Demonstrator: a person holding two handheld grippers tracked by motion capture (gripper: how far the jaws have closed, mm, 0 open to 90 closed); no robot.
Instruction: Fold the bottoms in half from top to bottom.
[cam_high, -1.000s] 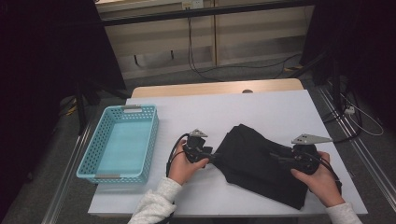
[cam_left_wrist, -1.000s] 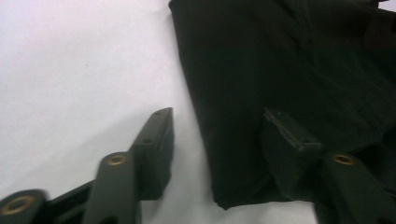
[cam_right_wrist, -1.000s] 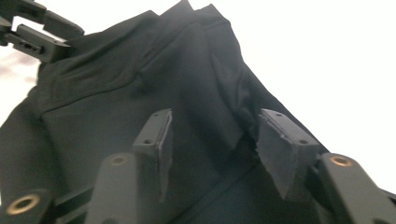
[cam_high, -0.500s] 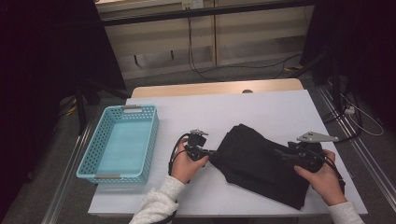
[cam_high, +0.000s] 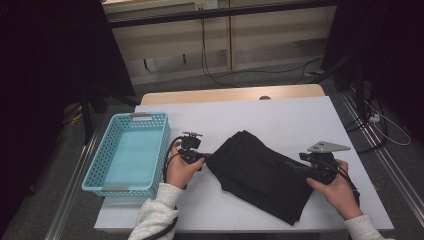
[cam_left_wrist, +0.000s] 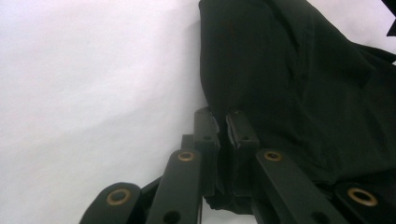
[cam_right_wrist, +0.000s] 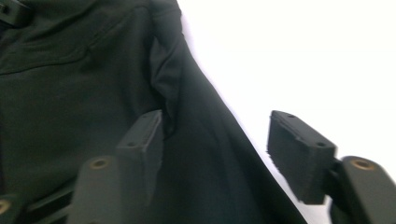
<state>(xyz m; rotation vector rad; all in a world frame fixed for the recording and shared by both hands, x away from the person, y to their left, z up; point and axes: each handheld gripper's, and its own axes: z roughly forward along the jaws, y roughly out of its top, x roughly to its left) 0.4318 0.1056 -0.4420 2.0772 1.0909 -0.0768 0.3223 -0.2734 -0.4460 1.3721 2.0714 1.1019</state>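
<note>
**Currently: Black Garment Gripped at Left Edge**

Your left tongs (cam_high: 204, 157) had just closed and pinched the left edge of the black garment (cam_high: 260, 172), which lay crumpled at mid-desk (cam_high: 280, 115). Your right tongs (cam_right_wrist: 215, 149) stood parted over its right edge, one pad on cloth. Beside it sat the blue basket (cam_high: 100, 167).
</note>
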